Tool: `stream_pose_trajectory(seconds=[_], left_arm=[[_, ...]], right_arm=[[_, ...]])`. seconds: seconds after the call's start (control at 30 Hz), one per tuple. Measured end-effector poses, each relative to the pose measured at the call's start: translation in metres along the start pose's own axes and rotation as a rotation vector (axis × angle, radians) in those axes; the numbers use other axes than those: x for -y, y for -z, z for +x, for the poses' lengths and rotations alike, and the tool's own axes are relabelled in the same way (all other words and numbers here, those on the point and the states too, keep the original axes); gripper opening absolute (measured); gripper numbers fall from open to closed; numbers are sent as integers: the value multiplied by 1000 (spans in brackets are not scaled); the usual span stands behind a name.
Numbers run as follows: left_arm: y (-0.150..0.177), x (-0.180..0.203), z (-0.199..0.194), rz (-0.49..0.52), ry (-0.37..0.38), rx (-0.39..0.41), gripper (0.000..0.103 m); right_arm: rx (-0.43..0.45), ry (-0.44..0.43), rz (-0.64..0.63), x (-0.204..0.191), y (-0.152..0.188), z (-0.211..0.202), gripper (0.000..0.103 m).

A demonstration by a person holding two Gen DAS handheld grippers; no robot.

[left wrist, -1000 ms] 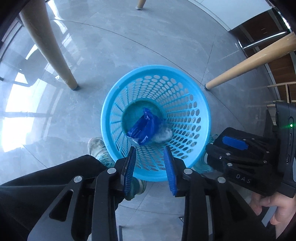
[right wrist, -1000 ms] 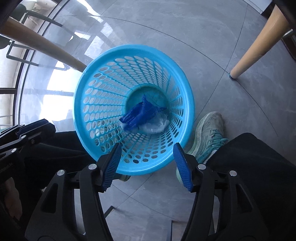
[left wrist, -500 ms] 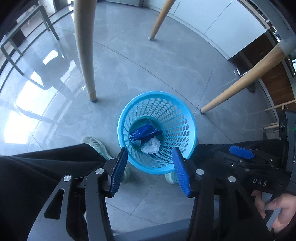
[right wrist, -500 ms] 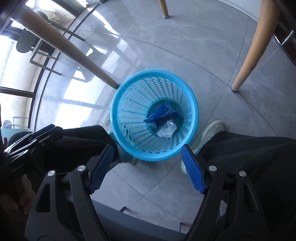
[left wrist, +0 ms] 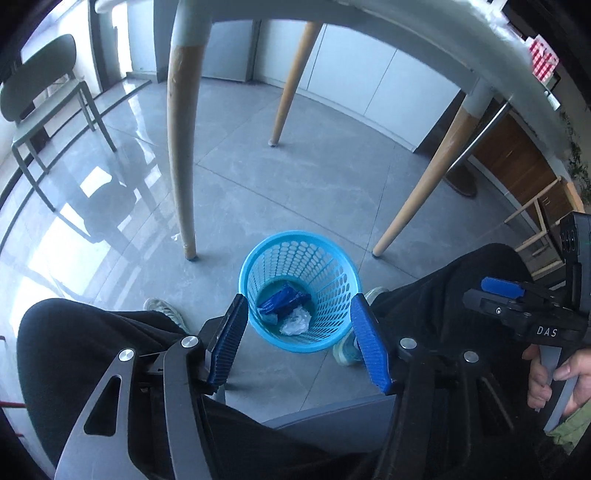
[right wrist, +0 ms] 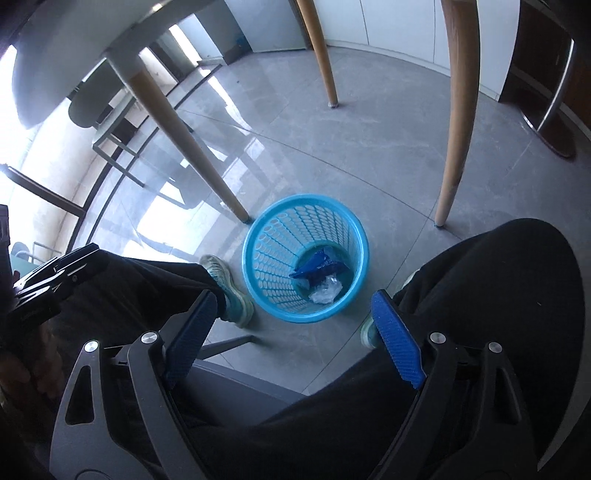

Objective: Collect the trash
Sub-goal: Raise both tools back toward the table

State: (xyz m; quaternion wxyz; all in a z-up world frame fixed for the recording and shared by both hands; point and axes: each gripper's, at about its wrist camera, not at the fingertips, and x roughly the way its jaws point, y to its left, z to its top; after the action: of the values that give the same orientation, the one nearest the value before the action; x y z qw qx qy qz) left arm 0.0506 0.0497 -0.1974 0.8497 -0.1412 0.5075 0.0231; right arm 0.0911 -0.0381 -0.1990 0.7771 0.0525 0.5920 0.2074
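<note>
A light blue perforated waste basket [left wrist: 332, 269] [right wrist: 273, 243] stands on the grey floor between the seated person's feet. At its bottom lie a dark blue wrapper [left wrist: 282, 298] [right wrist: 317, 266] and a crumpled clear plastic piece [left wrist: 295, 321] [right wrist: 325, 291]. High above the basket, my left gripper [left wrist: 297, 315] has its jaws opening with nothing between them. My right gripper [right wrist: 291, 310] is likewise well above the basket, its jaws opening wide and empty; it also shows in the left wrist view as the right gripper [left wrist: 517, 299], held by a hand.
Wooden table legs [left wrist: 181, 147] [right wrist: 456, 110] stand around the basket, under a pale tabletop [left wrist: 369, 22]. The person's black-trousered legs [left wrist: 92, 339] [right wrist: 498, 295] and shoes [right wrist: 229, 291] flank it. A green chair [left wrist: 40, 96] is at the left, wooden cabinets [left wrist: 517, 162] at the right.
Both grippers have risen well away from the basket, which now looks much smaller, and their jaws have spread wider. The tabletop and chair have come into view.
</note>
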Motion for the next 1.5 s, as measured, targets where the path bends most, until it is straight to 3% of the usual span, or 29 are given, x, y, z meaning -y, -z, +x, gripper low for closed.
stream_pose_trajectory(seconds=[0.17, 0.4, 0.67, 0.87, 1.2, 1.37, 1.5], left_arm=[[-11, 6, -58, 5, 14, 144, 63], [-37, 22, -109, 35, -19, 305, 69], [-71, 45, -142, 70, -45, 410, 80], [-99, 53, -154, 68, -63, 471, 92], [-152, 65, -121, 113, -118, 396, 95], [-177, 58, -99, 24, -19, 285, 96], [-191, 53, -88, -24, -86, 274, 96]], right_arm=[[157, -8, -59, -23, 6, -74, 85], [358, -25, -123, -45, -17, -152, 88], [479, -44, -139, -52, -55, -186, 88], [521, -43, -182, -57, -87, -192, 91], [513, -19, -216, -46, -141, -177, 94], [488, -19, -222, -44, -161, -164, 94], [468, -21, -231, -44, -174, -153, 94]])
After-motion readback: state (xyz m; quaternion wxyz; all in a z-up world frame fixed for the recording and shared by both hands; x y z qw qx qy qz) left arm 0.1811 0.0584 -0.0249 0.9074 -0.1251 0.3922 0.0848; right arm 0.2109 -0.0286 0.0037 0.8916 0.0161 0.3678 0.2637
